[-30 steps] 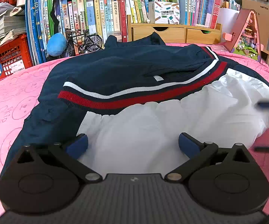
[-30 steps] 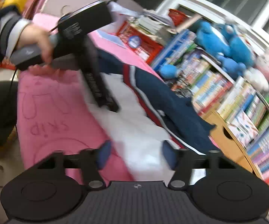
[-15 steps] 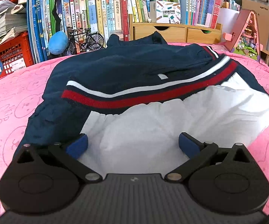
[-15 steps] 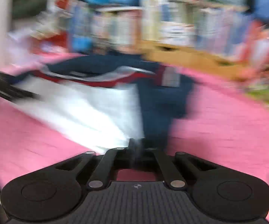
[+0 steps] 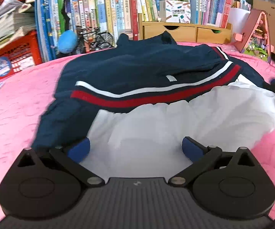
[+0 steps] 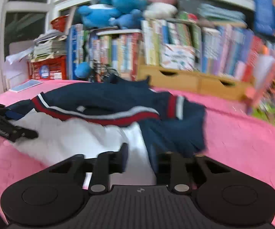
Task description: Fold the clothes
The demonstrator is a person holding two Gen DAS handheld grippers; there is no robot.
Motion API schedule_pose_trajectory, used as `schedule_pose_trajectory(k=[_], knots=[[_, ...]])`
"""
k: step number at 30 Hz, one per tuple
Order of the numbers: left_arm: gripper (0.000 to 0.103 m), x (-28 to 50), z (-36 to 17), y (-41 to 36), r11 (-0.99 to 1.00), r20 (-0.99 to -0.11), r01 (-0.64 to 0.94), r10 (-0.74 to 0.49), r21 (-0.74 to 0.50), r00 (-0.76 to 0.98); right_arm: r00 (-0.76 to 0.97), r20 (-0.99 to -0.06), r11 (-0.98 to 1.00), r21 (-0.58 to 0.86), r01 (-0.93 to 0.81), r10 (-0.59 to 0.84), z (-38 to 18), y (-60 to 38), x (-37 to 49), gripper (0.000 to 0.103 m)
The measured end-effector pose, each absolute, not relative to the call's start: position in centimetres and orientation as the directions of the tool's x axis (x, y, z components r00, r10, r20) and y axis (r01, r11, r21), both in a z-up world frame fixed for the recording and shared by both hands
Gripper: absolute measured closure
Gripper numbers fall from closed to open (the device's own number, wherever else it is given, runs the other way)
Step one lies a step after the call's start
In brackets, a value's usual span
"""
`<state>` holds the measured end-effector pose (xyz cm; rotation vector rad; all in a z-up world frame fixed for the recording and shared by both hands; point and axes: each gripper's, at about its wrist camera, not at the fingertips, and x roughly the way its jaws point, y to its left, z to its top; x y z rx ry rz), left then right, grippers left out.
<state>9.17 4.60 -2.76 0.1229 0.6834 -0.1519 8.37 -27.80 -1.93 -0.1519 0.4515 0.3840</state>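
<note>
Left tongs (image 5: 135, 148): spread wide, blue pads clear of cloth, poised just above the near white panel of the jacket (image 5: 147, 87); nothing gripped. Right tongs (image 6: 137, 158): jaws opening, part-way apart, white and navy cloth lying between them at the jacket's right edge; no pinch seen, frame blurred.

Jacket lies on the pink tabletop (image 5: 23, 103), in front of the bookshelf (image 5: 108, 19).

Progress, judged: early to middle. One navy sleeve (image 6: 175, 133) appears laid in over the right side; the other sleeve hangs along the left edge. Body not yet folded; hem-to-collar fold and squaring-up remain.

Orientation: collar points away toward the books, white lower panel toward the tongs. Long axis runs near-to-far; the red and white chest stripes (image 5: 156, 97) cross it, left to right, tilted slightly up at right.
</note>
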Motion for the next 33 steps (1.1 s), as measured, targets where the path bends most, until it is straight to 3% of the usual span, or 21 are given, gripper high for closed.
schedule_pose_trajectory(k=[3,5,7,10,12,14,17,18,19,22,23,24,25,26,27,29,30,31,33], knots=[[0.0,7.7,0.6,5.8,0.979,-0.545,0.189,-0.117,0.077,0.83,0.856,-0.423,0.922,-0.104,-0.372,0.298,-0.6,-26.5,10.2,0.041],[0.0,8.4,2.1,6.6,0.975,-0.506,0.209,-0.144,0.074,0.851,0.857,-0.436,0.926,-0.121,-0.356,0.273,-0.6,-26.2,12.4,0.039],[0.0,10.7,2.0,7.2,0.975,-0.528,0.2,-0.122,0.095,0.84,0.839,-0.478,0.925,-0.126,-0.359,0.261,-1.0,-25.7,14.7,0.036],[0.0,15.2,-0.9,8.3,0.973,-0.651,0.207,-0.094,0.099,0.753,0.806,-0.533,0.925,-0.102,-0.365,0.259,-2.6,-25.3,16.8,0.031],[0.0,17.7,-3.3,9.3,0.979,-0.732,0.2,-0.107,0.041,0.673,0.781,-0.568,0.926,-0.083,-0.369,0.26,-3.7,-25.2,17.9,0.026],[0.0,18.0,-4.0,10.9,0.982,-0.701,0.17,-0.177,-0.081,0.691,0.76,-0.589,0.927,-0.047,-0.371,0.274,-4.7,-25.4,18.7,0.026],[0.003,17.6,-4.2,10.7,0.986,-0.689,0.141,-0.161,-0.086,0.707,0.738,-0.596,0.921,0.009,-0.389,0.317,-4.7,-25.8,18.9,0.035],[0.018,16.8,-4.1,10.2,0.985,-0.668,0.164,-0.156,-0.051,0.727,0.73,-0.595,0.915,0.025,-0.403,0.338,-4.7,-25.9,18.7,0.051],[0.034,16.1,-4.1,9.6,0.982,-0.647,0.186,-0.152,-0.016,0.747,0.722,-0.593,0.908,0.038,-0.417,0.356,-4.7,-25.9,18.5,0.058],[0.037,14.4,-3.9,8.5,0.969,-0.601,0.24,-0.157,0.06,0.784,0.722,-0.584,0.896,0.023,-0.442,0.371,-4.4,-25.7,17.0,0.073],[0.037,14.2,-4.0,8.5,0.965,-0.6,0.254,-0.166,0.065,0.783,0.722,-0.581,0.892,0.017,-0.451,0.376,-4.3,-25.7,16.5,0.073],[0.026,14.7,-4.2,8.8,0.965,-0.612,0.26,-0.182,0.041,0.77,0.722,-0.58,0.888,0.005,-0.459,0.377,-4.1,-25.7,16.3,0.071],[0.012,15.6,-4.4,9.2,0.969,-0.623,0.248,-0.198,-0.007,0.757,0.724,-0.581,0.888,-0.005,-0.459,0.371,-4.2,-25.7,16.7,0.058],[0.005,16.4,-4.7,9.9,0.976,-0.631,0.208,-0.204,-0.07,0.748,0.724,-0.583,0.889,-0.007,-0.457,0.367,-4.2,-25.8,17.2,0.049],[0.007,16.7,-4.6,10.4,0.978,-0.624,0.175,-0.209,-0.117,0.753,0.714,-0.588,0.897,0.044,-0.439,0.379,-4.2,-26.2,18.0,0.043],[0.047,17.1,-4.3,11.5,0.971,-0.61,0.112,-0.22,-0.21,0.762,0.697,-0.594,0.905,0.141,-0.401,0.402,-4.2,-26.9,19.4,0.066],[0.075,16.5,-3.9,11.9,0.965,-0.605,0.108,-0.234,-0.238,0.761,0.701,-0.583,0.904,0.158,-0.397,0.41,-3.9,-27.1,18.9,0.08],[0.082,15.7,-3.4,12.3,0.959,-0.598,0.108,-0.25,-0.263,0.762,0.705,-0.573,0.903,0.175,-0.394,0.418,-3.6,-27.2,18.4,0.085],[0.086,13.7,-2.3,12.5,0.953,-0.56,0.144,-0.275,-0.267,0.781,0.722,-0.544,0.897,0.157,-0.414,0.428,-2.8,-27.0,16.6,0.087]])
